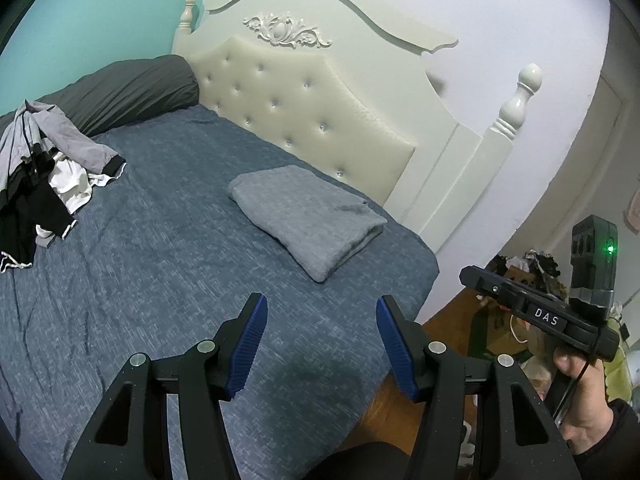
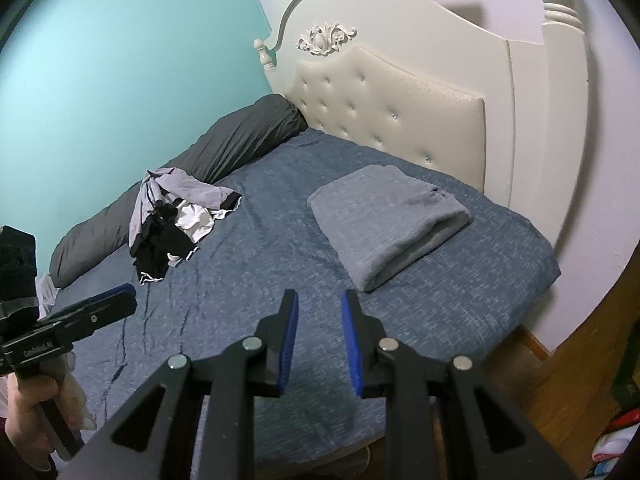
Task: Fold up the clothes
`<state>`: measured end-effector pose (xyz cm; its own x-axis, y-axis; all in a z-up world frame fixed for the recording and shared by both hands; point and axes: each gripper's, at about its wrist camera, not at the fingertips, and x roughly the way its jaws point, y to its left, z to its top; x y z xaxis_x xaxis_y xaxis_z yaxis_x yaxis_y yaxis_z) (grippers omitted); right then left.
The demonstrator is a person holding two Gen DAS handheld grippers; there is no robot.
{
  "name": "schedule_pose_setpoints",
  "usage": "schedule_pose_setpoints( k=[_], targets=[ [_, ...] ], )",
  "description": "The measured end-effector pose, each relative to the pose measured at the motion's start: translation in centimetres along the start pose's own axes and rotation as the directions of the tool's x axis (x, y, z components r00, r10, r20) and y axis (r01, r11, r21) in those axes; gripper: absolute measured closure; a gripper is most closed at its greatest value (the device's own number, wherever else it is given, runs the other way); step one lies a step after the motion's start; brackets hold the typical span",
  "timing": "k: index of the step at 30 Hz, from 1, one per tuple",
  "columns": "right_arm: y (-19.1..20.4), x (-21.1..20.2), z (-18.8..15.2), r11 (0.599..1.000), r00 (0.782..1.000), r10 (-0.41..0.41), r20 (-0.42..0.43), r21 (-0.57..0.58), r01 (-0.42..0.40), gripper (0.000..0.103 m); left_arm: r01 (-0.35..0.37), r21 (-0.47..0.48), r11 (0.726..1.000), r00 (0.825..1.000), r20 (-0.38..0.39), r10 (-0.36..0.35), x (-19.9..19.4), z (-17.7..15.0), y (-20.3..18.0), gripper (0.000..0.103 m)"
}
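Note:
A folded grey garment [image 1: 308,220] [image 2: 388,220] lies on the blue bedspread [image 1: 160,280] [image 2: 260,280] near the headboard. A loose pile of grey, black and white clothes [image 1: 48,168] [image 2: 176,216] sits further left, against the pillow. My left gripper [image 1: 321,300] [image 2: 126,298] hovers over the bed's near corner, open, with nothing between its blue pads. My right gripper [image 2: 319,294] [image 1: 466,274] hangs over the near edge of the bed; its jaws stand a little apart and hold nothing. Both grippers are short of the folded garment and touch no cloth. A hand [image 1: 580,400] holds the right gripper's handle.
A long dark grey pillow [image 1: 132,88] [image 2: 224,152] runs along the turquoise wall. The cream tufted headboard [image 1: 304,92] [image 2: 392,96] closes the far end. Wooden floor [image 2: 580,380] lies beyond the bed's right edge, with clutter [image 1: 528,272] on it.

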<state>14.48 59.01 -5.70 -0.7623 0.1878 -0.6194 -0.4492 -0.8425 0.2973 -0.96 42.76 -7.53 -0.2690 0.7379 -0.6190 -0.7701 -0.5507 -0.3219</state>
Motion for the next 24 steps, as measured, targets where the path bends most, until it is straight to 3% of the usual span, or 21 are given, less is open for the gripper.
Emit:
schedule_pose_setpoints(
  k=[12,24],
  targets=[
    [0.8,-1.8,-1.9,1.0,1.0,-0.016,0.017,-0.011,0.016,0.08,0.001,0.024,1.0,1.0,0.009,-0.002,-0.9,-0.8,-0.7,0.042],
    [0.9,-3.1,-3.2,0.999,0.999,-0.032,0.037,0.004,0.032,0.071,-0.009,0.051,0.999,1.0,0.023,0.008,-1.8,-1.3,-1.6,0.029]
  ],
)
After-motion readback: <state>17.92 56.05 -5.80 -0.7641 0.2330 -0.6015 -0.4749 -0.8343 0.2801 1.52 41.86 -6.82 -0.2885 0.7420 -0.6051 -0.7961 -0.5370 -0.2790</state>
